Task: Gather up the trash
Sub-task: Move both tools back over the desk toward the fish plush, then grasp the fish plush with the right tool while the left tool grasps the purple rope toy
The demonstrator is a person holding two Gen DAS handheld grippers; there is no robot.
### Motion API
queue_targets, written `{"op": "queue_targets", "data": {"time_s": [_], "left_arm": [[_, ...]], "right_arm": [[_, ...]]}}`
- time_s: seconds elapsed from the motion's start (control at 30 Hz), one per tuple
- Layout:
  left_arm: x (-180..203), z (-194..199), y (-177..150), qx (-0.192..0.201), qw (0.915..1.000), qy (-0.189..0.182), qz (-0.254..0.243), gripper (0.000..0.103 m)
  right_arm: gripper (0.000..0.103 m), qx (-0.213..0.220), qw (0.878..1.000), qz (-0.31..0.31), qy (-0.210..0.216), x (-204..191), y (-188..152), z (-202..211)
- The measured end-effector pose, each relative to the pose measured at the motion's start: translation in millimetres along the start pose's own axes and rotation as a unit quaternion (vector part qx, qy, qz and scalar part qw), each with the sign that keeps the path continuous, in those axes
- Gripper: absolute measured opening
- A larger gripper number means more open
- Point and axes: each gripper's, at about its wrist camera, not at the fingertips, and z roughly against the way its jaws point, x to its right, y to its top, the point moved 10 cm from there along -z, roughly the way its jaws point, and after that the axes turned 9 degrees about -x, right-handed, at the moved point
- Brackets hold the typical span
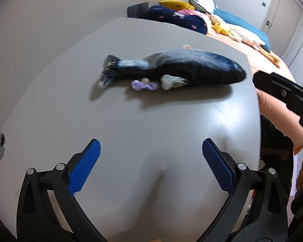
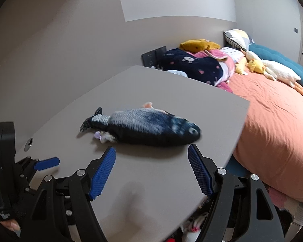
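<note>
Tongs, left: my left gripper (image 1: pixel 151 157) stands with its blue pads (image 1: pixel 84 166) wide apart and nothing between them, low over the bare near part of the grey table (image 1: pixel 50 92).
Tongs, right: my right gripper (image 2: pixel 151 168) is likewise spread and empty; its right-hand pad sits just short of the head end of the fish.
Ahead of the left tongs: a small purple wrapper (image 1: pixel 144 85), twisted like a sweet paper, lies well ahead and about on my centreline. I judge it to be the trash to collect.
Touching the wrapper: a plush fish toy (image 1: pixel 171 68) lies crosswise directly behind it. The wrapper lies against the belly, beside a pale fin (image 1: pixel 172 81).
Ahead of the right tongs: the same fish (image 2: pixel 145 129) fills the near field; the wrapper (image 2: pixel 98 135) shows only as a purple scrap toward the tail, off my left pad.
Step in hand, as I judge it: approach, no contact yet.
Method: the left tongs have the clearer line. Advance low and level, straddle the wrapper along its short axis, and close only when both pads are clear of the fin.
Caution: plush fabric may catch in the pads; a slight pull toward me before lifting should separate the two.
Beyond the table: a bed (image 2: pixel 272 121) with an orange sheet and piled soft toys lies off to the right.
</note>
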Motion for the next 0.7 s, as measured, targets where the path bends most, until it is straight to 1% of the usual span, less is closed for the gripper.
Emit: {"op": "queue_targets", "data": {"time_s": [0.2,0.37,0.47,0.63,0.67,0.7], "left_arm": [[-22.8,-6.7,9.6,-0.002,0.9998,0.009,0.016,0.097],[-41.4,-8.9,12.5,-0.004,0.9994,0.025,0.024,0.097],[-51.1,-9.2,12.7,-0.005,0.9989,0.036,0.028,0.097],[-64.6,-9.3,14.8,-0.004,0.9985,0.037,0.039,0.097],[-66.3,-9.7,15.6,-0.004,0.9985,0.038,0.040,0.097],[-67.6,-9.6,16.4,-0.004,0.9984,0.038,0.042,0.097]], "right_arm": [[0.075,-0.006,1.000,0.017,0.003,-21.6,22.1,-26.5],[0.075,-0.014,1.000,0.024,-0.002,-31.8,31.7,-49.4],[0.075,-0.024,0.999,0.030,-0.012,-34.1,34.1,-65.5],[0.075,-0.040,0.998,0.034,-0.038,-27.6,34.8,-90.2],[0.074,-0.043,0.998,0.035,-0.040,-26.6,33.7,-93.9],[0.069,-0.048,0.997,0.038,-0.044,-25.6,32.5,-97.6]]}}
